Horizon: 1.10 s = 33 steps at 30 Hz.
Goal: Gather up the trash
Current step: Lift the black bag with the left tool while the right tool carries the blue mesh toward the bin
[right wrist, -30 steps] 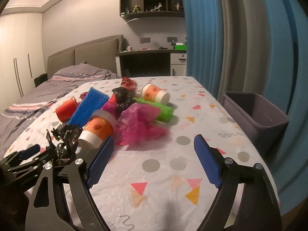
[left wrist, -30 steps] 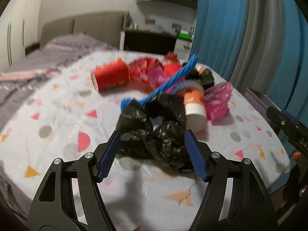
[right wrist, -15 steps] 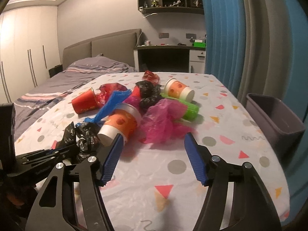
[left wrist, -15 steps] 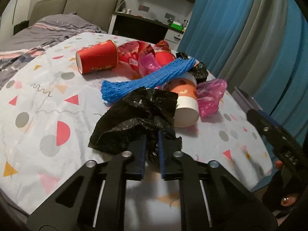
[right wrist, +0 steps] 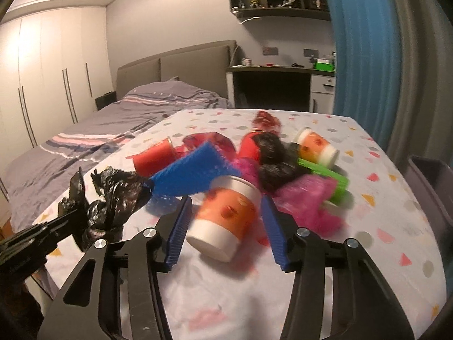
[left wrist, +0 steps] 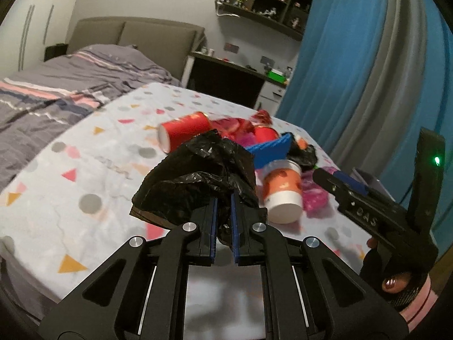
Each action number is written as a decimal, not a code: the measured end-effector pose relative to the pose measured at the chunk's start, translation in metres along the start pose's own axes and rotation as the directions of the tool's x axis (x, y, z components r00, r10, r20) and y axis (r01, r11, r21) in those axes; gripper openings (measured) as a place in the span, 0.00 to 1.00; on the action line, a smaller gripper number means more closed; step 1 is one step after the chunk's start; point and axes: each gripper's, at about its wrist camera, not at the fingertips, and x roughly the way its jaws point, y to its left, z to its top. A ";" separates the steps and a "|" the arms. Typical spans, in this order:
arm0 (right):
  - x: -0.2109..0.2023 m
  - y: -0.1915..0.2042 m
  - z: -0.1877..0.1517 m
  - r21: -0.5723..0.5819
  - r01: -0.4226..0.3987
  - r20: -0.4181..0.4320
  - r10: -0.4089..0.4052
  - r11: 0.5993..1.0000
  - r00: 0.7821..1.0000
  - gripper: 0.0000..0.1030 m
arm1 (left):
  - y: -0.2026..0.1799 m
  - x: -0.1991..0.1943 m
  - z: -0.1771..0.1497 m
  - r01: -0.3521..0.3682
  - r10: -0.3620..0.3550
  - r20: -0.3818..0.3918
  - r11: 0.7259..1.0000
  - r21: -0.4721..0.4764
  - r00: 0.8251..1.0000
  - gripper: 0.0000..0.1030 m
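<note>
The left gripper is clenched on a crinkled, glossy black plastic bag, held above the spotted tablecloth. The right gripper is spread wide around an orange-and-white paper cup lying at 12 o'clock, possibly untouched amid the blur.

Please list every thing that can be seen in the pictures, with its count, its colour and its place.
black plastic bag: 1, black, held above the table in the left gripper
orange cup: 2, orange and white, one lying between the right gripper's fingers, one farther back
red cup: 1, red, lying at the pile's left
blue net: 1, blue, behind the near cup
pink bag: 1, pink, right of the near cup
green net: 1, green, behind the pink bag
grey bin: 1, grey, beside the table's right edge
left gripper: shut on the bag
right gripper: open around the near cup
</note>
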 end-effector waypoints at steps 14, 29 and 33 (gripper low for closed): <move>0.015 0.001 0.017 0.016 -0.016 -0.031 0.017 1.000 0.999 0.47 | 0.043 -0.030 0.013 -0.047 0.055 0.085 0.995 -0.090 0.995 0.07; 0.071 0.061 -0.010 0.093 -0.163 -0.239 0.181 0.982 0.954 0.51 | 0.070 -0.038 0.013 -0.097 0.109 0.098 0.987 -0.128 0.989 0.07; 0.089 0.058 -0.003 0.158 -0.108 -0.245 0.145 0.981 0.959 0.50 | 0.071 -0.035 0.012 -0.082 0.094 0.095 0.989 -0.124 0.991 0.07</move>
